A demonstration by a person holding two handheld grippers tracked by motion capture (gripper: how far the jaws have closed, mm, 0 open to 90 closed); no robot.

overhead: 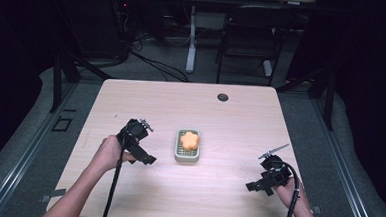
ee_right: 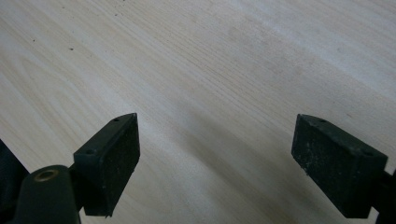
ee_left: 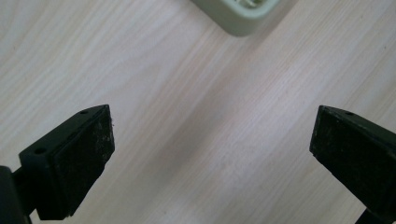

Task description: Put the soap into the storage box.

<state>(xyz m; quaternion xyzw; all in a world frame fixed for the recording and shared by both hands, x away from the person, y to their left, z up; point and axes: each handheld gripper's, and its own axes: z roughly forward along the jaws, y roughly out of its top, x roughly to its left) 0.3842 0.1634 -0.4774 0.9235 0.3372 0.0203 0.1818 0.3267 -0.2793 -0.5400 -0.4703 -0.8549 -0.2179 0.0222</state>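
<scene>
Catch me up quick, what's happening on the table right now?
A person holds a gripper in each hand over a wooden table. An orange flower-shaped object sits in a small pale green tray at the middle. The left gripper, jaws open and empty, points toward the tray from close by. The right gripper, also open and empty, is farther off.

Bare forearms, no sleeves. Black left tongs [overhead: 150,160] and right tongs [overhead: 249,186], dusty square pads, black trailing cables.

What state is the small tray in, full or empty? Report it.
Occupied. The green tray holds an orange flower-shaped object resting on its wire grid, seen from the high view. Both grippers sit apart from it.
</scene>
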